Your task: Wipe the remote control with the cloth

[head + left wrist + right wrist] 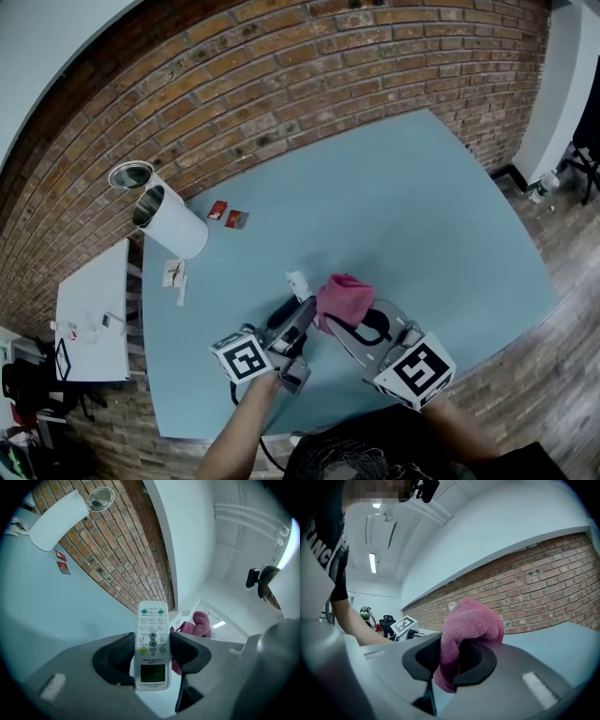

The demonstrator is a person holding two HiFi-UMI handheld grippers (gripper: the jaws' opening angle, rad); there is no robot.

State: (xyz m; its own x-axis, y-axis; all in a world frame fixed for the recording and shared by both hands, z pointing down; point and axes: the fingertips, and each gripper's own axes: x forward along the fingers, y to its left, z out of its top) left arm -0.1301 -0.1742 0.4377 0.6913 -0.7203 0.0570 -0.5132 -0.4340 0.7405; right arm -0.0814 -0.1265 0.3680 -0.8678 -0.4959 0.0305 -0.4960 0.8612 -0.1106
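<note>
My left gripper (292, 330) is shut on a white remote control (151, 644), held off the light blue table (394, 216) with its buttons and small screen facing the camera. In the head view the remote (297, 285) pokes out past the jaws. My right gripper (352, 328) is shut on a bunched pink cloth (468, 630). The cloth (343, 296) sits just right of the remote's tip, close beside it; whether they touch I cannot tell. In the left gripper view the cloth (197, 623) shows behind the remote's right side.
A white cylinder (169, 221) lies on its side at the table's back left, next to a metal cup (130, 174). Two small red packets (226, 215) and white paper scraps (175, 275) lie near it. A white side table (91, 314) stands left. Brick wall behind.
</note>
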